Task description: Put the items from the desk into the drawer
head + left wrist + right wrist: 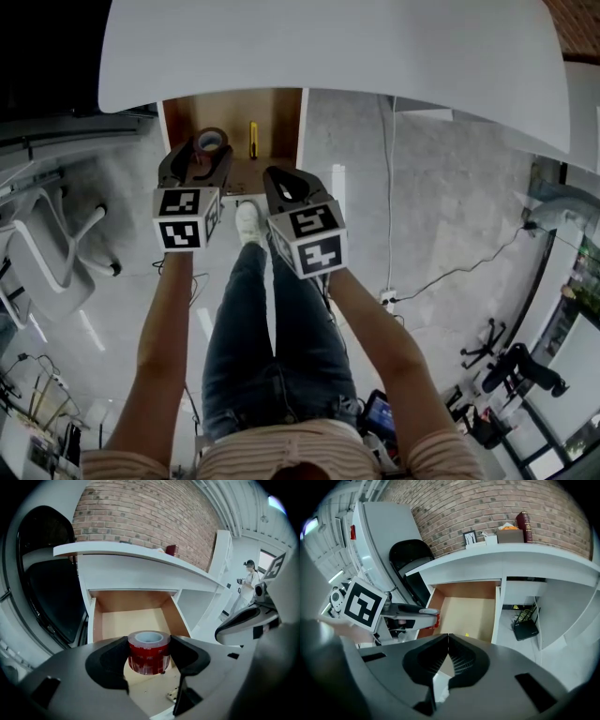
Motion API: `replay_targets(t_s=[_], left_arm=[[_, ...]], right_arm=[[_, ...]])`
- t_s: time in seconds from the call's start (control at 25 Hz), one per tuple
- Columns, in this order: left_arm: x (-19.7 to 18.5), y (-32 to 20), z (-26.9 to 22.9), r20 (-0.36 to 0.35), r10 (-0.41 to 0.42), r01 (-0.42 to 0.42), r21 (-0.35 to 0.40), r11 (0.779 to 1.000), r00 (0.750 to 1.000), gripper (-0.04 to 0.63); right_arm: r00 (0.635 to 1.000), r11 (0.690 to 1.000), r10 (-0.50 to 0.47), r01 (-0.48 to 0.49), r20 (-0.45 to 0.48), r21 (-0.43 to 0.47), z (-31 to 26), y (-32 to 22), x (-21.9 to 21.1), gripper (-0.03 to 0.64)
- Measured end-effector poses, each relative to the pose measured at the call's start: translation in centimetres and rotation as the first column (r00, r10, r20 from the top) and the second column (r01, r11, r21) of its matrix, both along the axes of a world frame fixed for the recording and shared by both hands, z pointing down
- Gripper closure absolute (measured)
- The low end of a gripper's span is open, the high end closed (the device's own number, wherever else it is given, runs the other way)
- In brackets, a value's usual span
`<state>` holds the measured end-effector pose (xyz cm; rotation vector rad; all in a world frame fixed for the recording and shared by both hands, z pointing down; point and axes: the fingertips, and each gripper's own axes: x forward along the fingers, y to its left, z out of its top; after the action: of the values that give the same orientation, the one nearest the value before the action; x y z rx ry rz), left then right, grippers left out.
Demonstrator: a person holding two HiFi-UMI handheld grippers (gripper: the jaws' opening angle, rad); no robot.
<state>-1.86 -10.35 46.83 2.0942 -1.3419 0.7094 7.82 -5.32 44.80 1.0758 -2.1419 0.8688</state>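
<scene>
Holding a roll of red tape (pixel 149 652) between its two jaws, the left gripper (pixel 208 155) is clamped on the roll's sides, the roll upright with its pale core facing up; the gripper's marker cube (pixel 186 217) sits toward the person, above a bare forearm (pixel 164 347). Right gripper (pixel 448 648): jaws pressed together with nothing between them; it hangs just beside the left one, at the drawer's front edge, with its own marker cube (pixel 314 239) tilted. Below the two grippers: the person's legs in blue jeans (pixel 262 328), one white shoe (pixel 247 223) on the grey floor. Drawer (pixel 277 112): pulled open beneath the desk, wooden walls and pale floor; the roll is held over its left front part; whether it touches the floor cannot be told. One narrow yellow item (pixel 253 139) lies on the drawer floor, right of the roll, about midway between the side walls. Desk (pixel 328 47): white top with a curved front edge, overhanging the drawer's back. At the desk's back edge, in the right gripper view: a dark red book (pixel 524 527) standing upright, a brown box (pixel 508 535) beside it, a small frame (pixel 469 537) further left. Under the desk, right of the drawer: a black box with cables (pixel 525 629). Left of the desk: a black chair (pixel 410 562). Behind all: a brick wall (pixel 487 508).
</scene>
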Motion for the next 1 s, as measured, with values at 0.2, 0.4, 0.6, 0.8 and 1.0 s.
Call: replay_targets(t_s=[0.2, 0.4, 0.6, 0.8, 1.0], left_arm=[[2.6, -1.4, 2.6, 0.002, 0.008, -0.008, -0.004, 1.000, 1.000, 0.308], [3.4, -2.0, 3.9, 0.000, 0.015, -0.015, -0.010, 1.000, 1.000, 0.308], [4.1, -2.5, 5.5, 0.001, 0.023, -0.023, -0.023, 0.999, 1.000, 0.308], [4.2, -3.8, 7.0, 0.009, 0.014, -0.014, -0.029, 0.999, 1.000, 0.308], [4.0, -6.1, 8.5, 0.025, 0.002, -0.001, -0.040, 0.999, 1.000, 0.308]], right_arm=[[1.000, 1.000, 0.020, -0.020, 0.004, -0.017, 2.5, -0.6, 2.7, 0.600], [0.999, 0.999, 0.032, -0.032, 0.011, -0.036, 4.2, -0.5, 2.9, 0.600], [0.998, 0.996, 0.058, -0.057, 0.022, -0.065, 6.3, -0.5, 3.1, 0.600], [0.998, 0.996, 0.060, -0.058, 0.034, -0.072, 6.8, -0.6, 2.8, 0.600], [0.998, 0.995, 0.056, -0.053, 0.037, -0.089, 7.3, -0.9, 2.9, 0.600]])
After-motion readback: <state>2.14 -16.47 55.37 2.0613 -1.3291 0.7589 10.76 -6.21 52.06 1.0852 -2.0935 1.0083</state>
